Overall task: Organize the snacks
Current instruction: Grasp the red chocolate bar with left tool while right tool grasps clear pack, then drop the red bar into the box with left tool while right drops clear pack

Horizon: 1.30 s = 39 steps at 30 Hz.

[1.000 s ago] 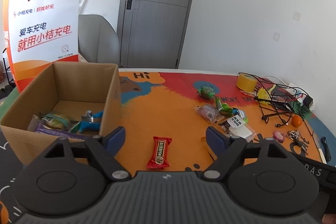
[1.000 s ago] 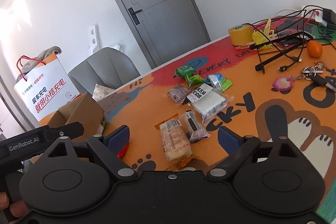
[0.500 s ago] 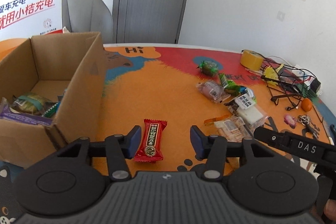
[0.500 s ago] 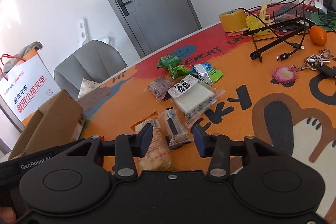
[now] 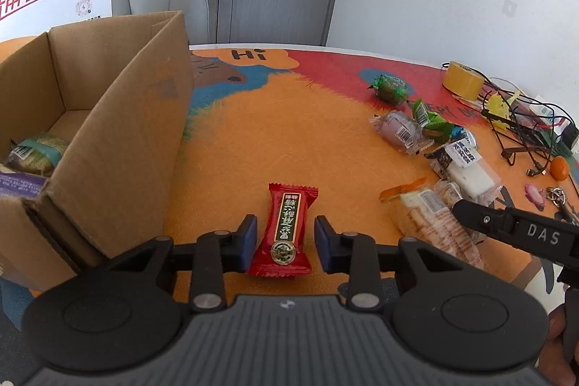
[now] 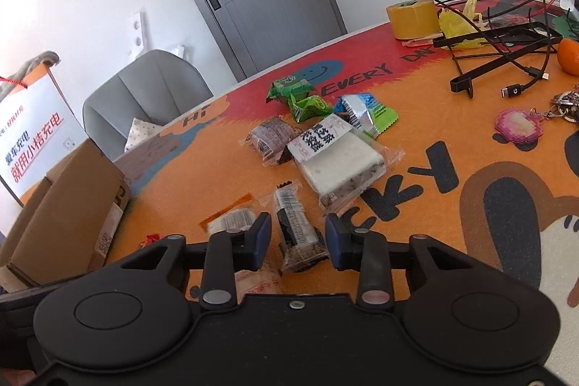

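- Orange cartoon mat (image 5: 253,140) covers the tabletop — printed "Hi", "EVERY DAY" and part of "LUCKY" in black.
- Cardboard box (image 5: 119,132) stands at the left edge, open top, w/ a few wrapped packs inside; it sits just left of the left gripper's reach.
- White-and-orange paper bag (image 6: 32,125) behind the box, red Chinese print, red cord handle; grey chair beside it.
- Snack pile mid-table: white block in clear wrap (image 6: 336,158) w/ black-on-white label, brown cake pack, green candies, blue-green packet — all near each other, some touching.
- Clutter on the far right: yellow tape roll (image 6: 412,15), black cables and wire stand, an orange fruit, pink pixel keyring w/ keys.
- Left gripper (image 5: 285,241): jaws have just been closing, now narrow, straddling the red candy bar (image 5: 287,227) lying flat on the mat; pads sit just beside the wrapper, a thin gap each side, no squeeze seen.
- Right gripper (image 6: 297,237): jaws have just been closing too, around the dark bar in clear wrap (image 6: 296,230); pads close to it, contact not clear. Pale biscuit pack (image 6: 231,219) lies just left, partly under the left finger.
- "DAS" reads on the right tool's side, "GenRobot" not legible now.
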Each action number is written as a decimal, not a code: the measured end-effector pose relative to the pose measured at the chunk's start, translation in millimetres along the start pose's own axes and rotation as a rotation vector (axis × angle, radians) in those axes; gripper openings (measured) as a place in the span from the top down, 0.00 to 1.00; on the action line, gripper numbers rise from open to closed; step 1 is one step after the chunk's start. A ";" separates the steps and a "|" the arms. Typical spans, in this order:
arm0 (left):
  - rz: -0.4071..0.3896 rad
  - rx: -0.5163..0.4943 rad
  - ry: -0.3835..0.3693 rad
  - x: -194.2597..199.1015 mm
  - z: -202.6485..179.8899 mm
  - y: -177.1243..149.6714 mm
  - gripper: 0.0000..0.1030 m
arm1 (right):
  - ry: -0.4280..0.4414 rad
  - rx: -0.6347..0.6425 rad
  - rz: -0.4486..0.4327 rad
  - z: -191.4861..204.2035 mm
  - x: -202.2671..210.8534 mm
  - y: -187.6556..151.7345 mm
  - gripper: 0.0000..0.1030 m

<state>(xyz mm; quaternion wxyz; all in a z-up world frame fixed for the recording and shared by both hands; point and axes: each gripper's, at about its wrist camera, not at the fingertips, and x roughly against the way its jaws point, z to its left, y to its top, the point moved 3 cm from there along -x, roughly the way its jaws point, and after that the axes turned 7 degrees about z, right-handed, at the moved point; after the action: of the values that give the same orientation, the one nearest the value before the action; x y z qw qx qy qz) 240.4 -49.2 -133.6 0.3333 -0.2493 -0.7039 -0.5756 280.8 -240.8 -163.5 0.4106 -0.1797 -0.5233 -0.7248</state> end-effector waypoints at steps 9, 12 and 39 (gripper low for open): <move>-0.006 0.006 -0.037 9.2 -0.9 -6.0 0.82 | 0.015 0.027 0.004 5.8 11.9 -11.3 0.81; -0.029 0.000 -0.052 19.0 -3.3 -5.6 0.82 | 0.025 0.027 -0.018 9.5 21.8 -12.3 0.81; -0.222 0.048 -0.029 108.9 33.4 11.3 0.82 | 0.130 0.121 -0.135 85.3 65.2 0.6 0.81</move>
<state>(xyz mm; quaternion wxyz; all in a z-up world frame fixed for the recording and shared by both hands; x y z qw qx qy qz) 171.4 -17.7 -47.8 0.2631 -0.1698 -0.7456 -0.5882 227.9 -190.1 -85.1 0.4039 -0.0716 -0.5494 -0.7280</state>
